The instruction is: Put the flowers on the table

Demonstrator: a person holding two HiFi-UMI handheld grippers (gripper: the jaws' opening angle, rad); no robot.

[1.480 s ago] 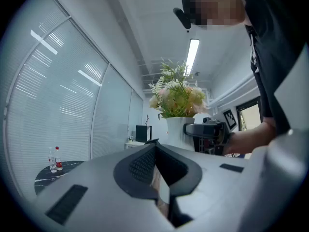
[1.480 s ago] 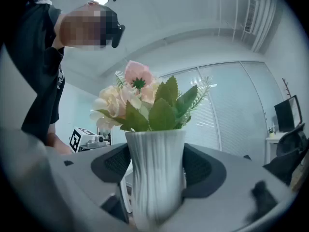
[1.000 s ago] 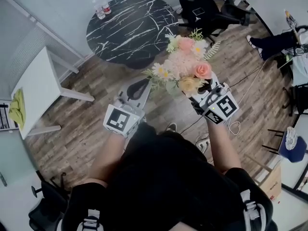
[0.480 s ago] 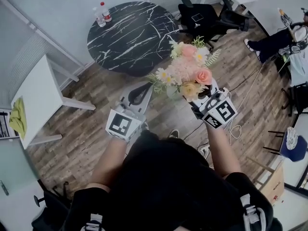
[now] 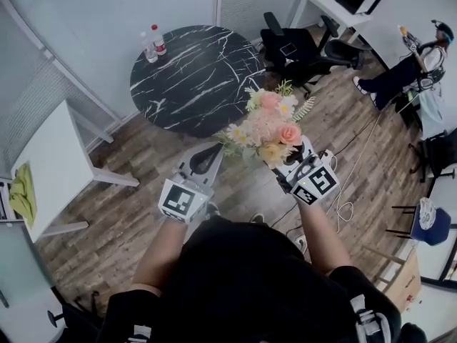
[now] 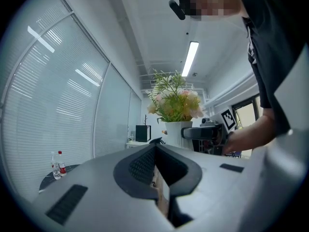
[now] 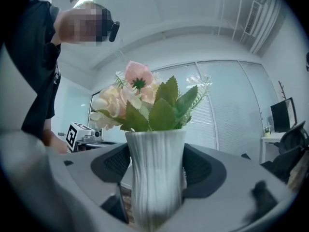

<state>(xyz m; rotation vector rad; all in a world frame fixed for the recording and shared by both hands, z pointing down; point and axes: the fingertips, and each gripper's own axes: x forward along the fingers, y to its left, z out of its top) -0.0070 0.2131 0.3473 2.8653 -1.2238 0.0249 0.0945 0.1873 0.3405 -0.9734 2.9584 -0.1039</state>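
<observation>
A bunch of pink, peach and white flowers (image 5: 268, 125) stands in a white ribbed vase (image 7: 155, 175). My right gripper (image 5: 285, 164) is shut on the vase, its jaws pressed to both sides, and carries it upright above the wooden floor. The flowers (image 6: 175, 102) and vase also show in the left gripper view, off to the right. My left gripper (image 5: 207, 143) is shut with nothing in it, level with the right one. The round black marble table (image 5: 196, 64) lies ahead and slightly left, beyond both grippers.
Two water bottles (image 5: 154, 43) stand at the table's far left edge. A white table (image 5: 50, 156) with a green cloth (image 5: 21, 195) is at the left. Black office chairs (image 5: 303, 45) sit behind the round table. A seated person (image 5: 403, 66) is at the far right; cables (image 5: 346, 191) trail on the floor.
Both grippers and the flowers have moved forward toward the round black table. The right gripper keeps its hold on the vase; the left stays shut.
</observation>
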